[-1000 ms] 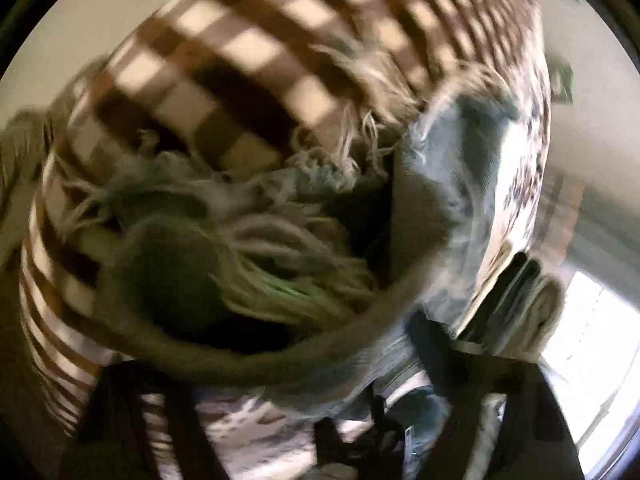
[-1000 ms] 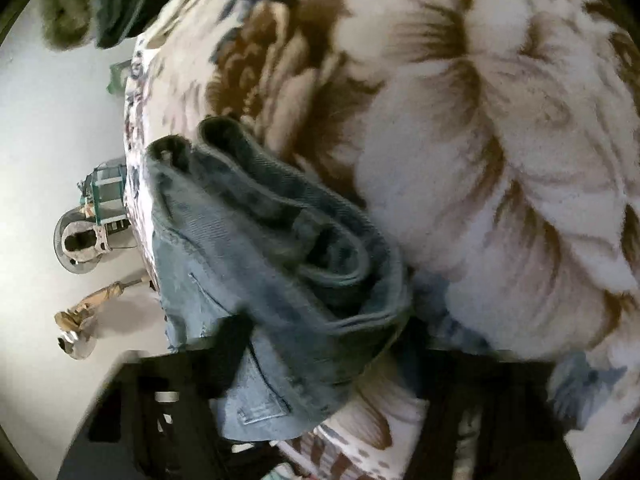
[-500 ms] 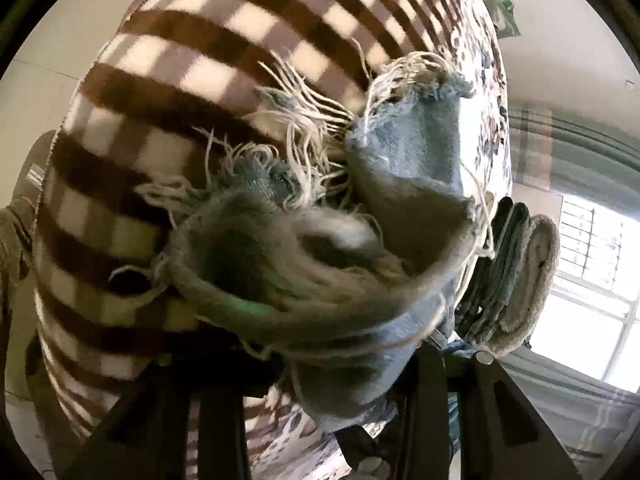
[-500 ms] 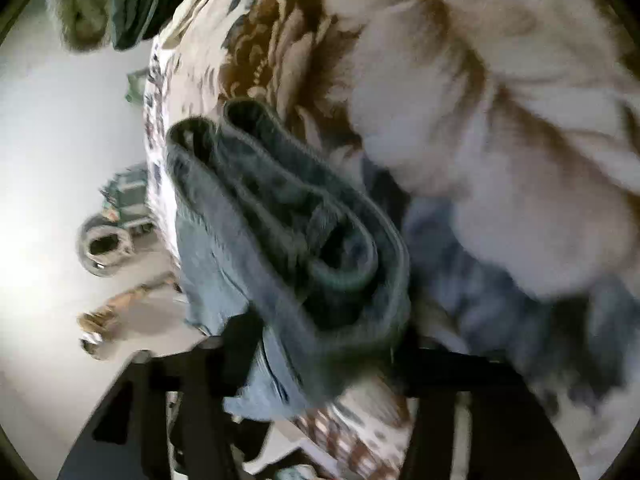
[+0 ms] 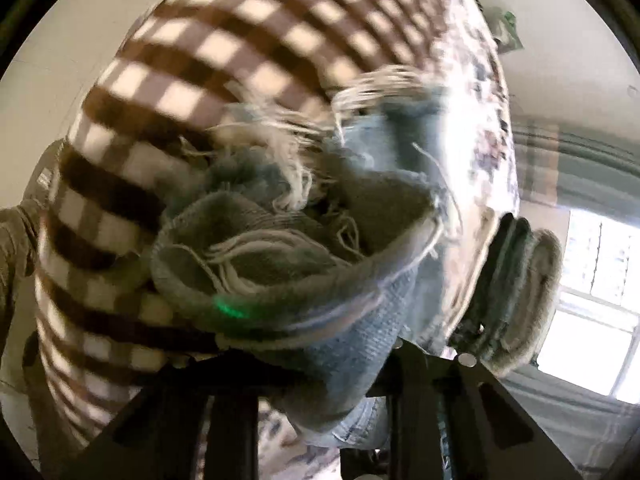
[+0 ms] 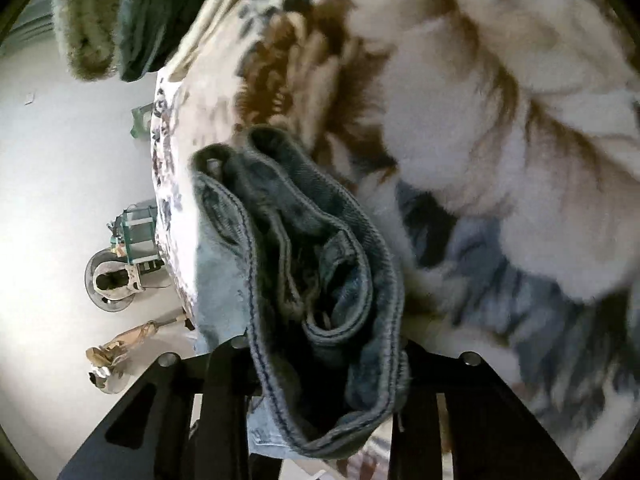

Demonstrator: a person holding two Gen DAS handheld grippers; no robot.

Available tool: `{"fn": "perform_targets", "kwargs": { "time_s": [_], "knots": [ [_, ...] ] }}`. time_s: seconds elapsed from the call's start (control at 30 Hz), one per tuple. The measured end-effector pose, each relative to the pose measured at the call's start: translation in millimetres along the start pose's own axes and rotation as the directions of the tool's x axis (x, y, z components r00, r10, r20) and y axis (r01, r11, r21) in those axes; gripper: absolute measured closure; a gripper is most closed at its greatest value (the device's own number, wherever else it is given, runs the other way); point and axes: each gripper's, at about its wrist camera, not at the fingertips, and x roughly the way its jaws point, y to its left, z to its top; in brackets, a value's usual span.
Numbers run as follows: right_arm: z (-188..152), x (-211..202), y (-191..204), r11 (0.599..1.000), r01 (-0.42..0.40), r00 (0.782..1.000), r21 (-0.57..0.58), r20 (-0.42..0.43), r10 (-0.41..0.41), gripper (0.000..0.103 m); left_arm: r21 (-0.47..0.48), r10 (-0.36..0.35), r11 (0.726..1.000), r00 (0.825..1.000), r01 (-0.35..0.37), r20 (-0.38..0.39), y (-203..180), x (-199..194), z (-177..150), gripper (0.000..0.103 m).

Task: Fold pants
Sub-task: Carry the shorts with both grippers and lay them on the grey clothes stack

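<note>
Light blue jeans with frayed white hems fill both wrist views. In the left wrist view the frayed leg cuffs [image 5: 304,248] bunch between my left gripper's [image 5: 316,364] black fingers, which are shut on them. In the right wrist view the folded waistband end of the jeans [image 6: 316,296] sits between my right gripper's [image 6: 320,368] fingers, which are shut on it. The jeans are held just above a bed with a brown-and-cream checked blanket [image 5: 192,80] and a brown floral cover [image 6: 480,120].
A stack of folded dark and olive garments [image 5: 516,292] lies on the bed near a bright window [image 5: 600,304]; the same stack shows in the right wrist view [image 6: 108,16]. Beside the bed the pale floor holds a small wheeled device [image 6: 116,276] and other clutter.
Both grippers have kept their hold while the jeans swing over the bed. The left view has shifted across the checked blanket; the right view has moved slightly farther over the floral cover.
</note>
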Motion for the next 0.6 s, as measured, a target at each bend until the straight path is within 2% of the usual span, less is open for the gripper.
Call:
{"fn": "perform_targets", "kwargs": {
  "time_s": [0.17, 0.37, 0.47, 0.53, 0.6],
  "knots": [
    [-9, -41, 54, 0.999, -0.017, 1.0, -0.032, 0.021, 0.017, 0.073, 0.096, -0.03, 0.995, 0.999, 0.031, -0.013, -64, -35, 4, 0.084],
    [-7, -108, 133, 0.996, -0.086, 0.99, -0.025, 0.109, 0.089, 0.074, 0.233, -0.096, 0.966, 0.992, 0.112, -0.079, -178, -56, 13, 0.084],
    [4, -152, 166, 0.991, -0.128, 0.974, -0.028, 0.187, 0.131, 0.074, 0.288, -0.136, 0.941, 0.979, 0.175, -0.152, -249, -51, 15, 0.084],
    [20, -185, 195, 0.986, -0.163, 0.952, -0.039, 0.256, 0.168, 0.074, 0.322, -0.155, 0.922, 0.968, 0.213, -0.196, -294, -43, 14, 0.085],
    [37, -220, 227, 0.981, -0.187, 0.917, -0.06, 0.346, 0.196, 0.074, 0.353, -0.189, 0.894, 0.947, 0.275, -0.259, -353, -27, 13, 0.085]
  ]
}}
